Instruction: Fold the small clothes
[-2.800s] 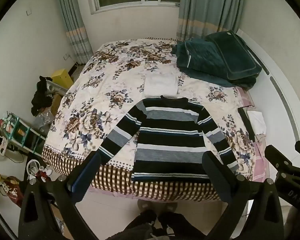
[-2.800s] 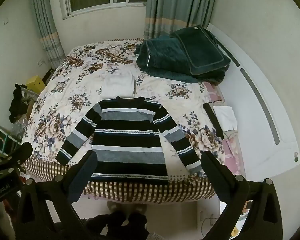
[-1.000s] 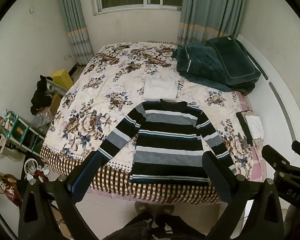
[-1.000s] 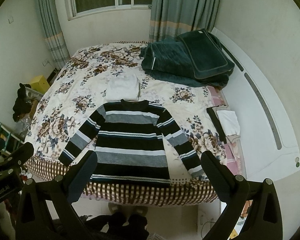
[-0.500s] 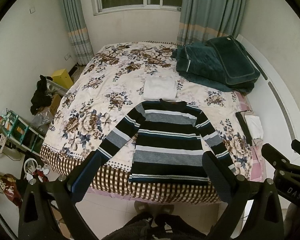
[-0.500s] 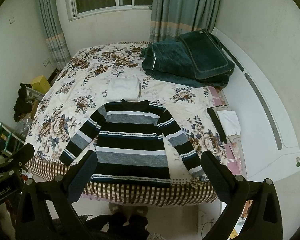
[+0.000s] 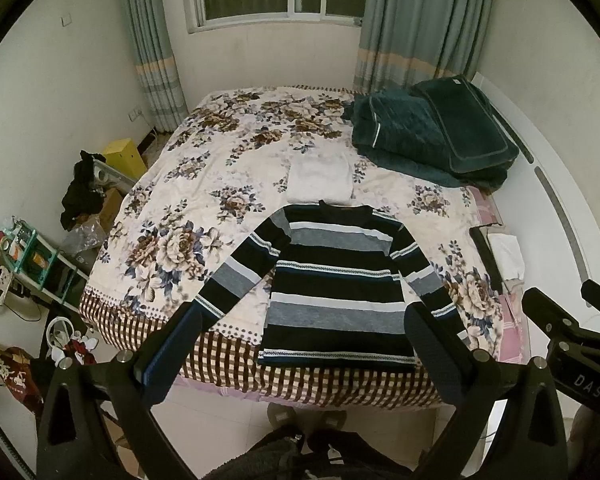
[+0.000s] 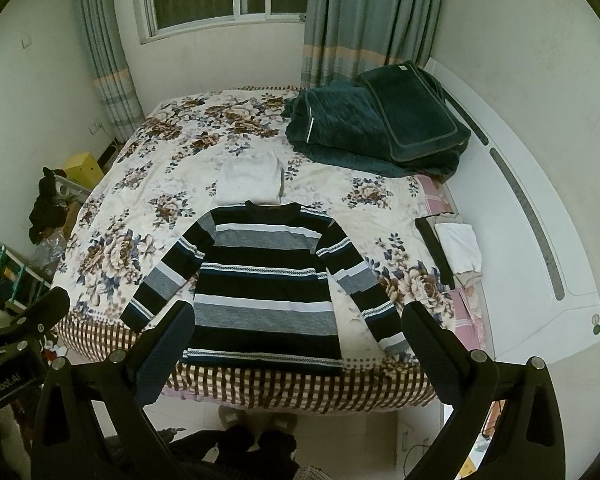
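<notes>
Sweater (image 7: 336, 280) lies flat, unfolded, below a folded white garment (image 7: 319, 179); both tools (image 7: 300, 344) (image 8: 296, 336) hang released above it, folding not begun

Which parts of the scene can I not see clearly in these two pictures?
- Striped sweater: right cuff hidden behind the left gripper finger, left wrist view.
- Right gripper: finger covers the left sleeve's lower edge, right wrist view.
- Folded white garment: type unreadable, both views.
- Green shelf: contents too small, left wrist view.
</notes>
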Demonstrator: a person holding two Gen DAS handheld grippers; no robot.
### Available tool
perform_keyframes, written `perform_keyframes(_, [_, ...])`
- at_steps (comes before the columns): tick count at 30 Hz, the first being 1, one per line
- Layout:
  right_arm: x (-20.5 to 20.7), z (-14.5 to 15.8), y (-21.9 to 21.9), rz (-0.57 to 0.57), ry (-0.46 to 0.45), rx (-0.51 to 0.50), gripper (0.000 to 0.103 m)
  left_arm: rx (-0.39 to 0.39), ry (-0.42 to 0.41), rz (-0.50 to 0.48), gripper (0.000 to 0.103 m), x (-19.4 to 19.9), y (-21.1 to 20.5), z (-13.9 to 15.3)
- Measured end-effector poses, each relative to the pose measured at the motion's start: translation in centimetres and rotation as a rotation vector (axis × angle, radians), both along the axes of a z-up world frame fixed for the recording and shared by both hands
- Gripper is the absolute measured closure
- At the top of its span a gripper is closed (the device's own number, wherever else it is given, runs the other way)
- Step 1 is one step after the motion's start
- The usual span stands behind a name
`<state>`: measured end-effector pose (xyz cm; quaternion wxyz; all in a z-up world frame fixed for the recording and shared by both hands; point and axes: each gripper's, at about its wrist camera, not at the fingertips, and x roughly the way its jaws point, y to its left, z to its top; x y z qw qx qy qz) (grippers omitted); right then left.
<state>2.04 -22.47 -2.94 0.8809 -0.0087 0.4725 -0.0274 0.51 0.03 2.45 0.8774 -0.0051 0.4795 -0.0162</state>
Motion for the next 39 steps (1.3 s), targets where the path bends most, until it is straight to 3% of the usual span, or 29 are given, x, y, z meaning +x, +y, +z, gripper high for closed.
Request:
perform_keyframes(14, [0.2,0.2,0.6,-0.005,-0.002,0.005,0.000,0.002,-0.014,-0.001,0.000,0.0,0.3,-0.1])
perform_keyframes(19, [2.3,-0.9,1.3,-0.045,0.032,0.055,0.000,0.058,-0.109,0.052,0.000,2.8,1.7,-2.0])
perform_keyframes(22, [4.1,-3.8,-0.3,-0.120,0.087,0.106,0.000,0.117,-0.175,0.074,0.000,4.8,2.5,-4.6])
perform_keyframes(24, [4.9,-7.2,-3.2,-0.210,0.119,0.149,0.000,0.130,-0.180,0.080,0.000,6.1,3.0,-6.8])
perform_keyframes(27, [5.3,-12.5,-8.8,-0.368,0.164,0.199,0.000,0.141,-0.122,0.093,0.000,9.0,3.2,-11.2])
perform_keyframes(32, [5.5,-22.6,-19.0,-0.625,0.260,0.236,0.000,0.225,-0.019,0.100,0.000,12.6,1.7,-18.9])
perform_keyframes(39, [4.5,-40.1,-36.7,-0.896,0.362,0.407,0.002,0.353,0.147,0.129,0.000,16.2,-2.0,-29.3])
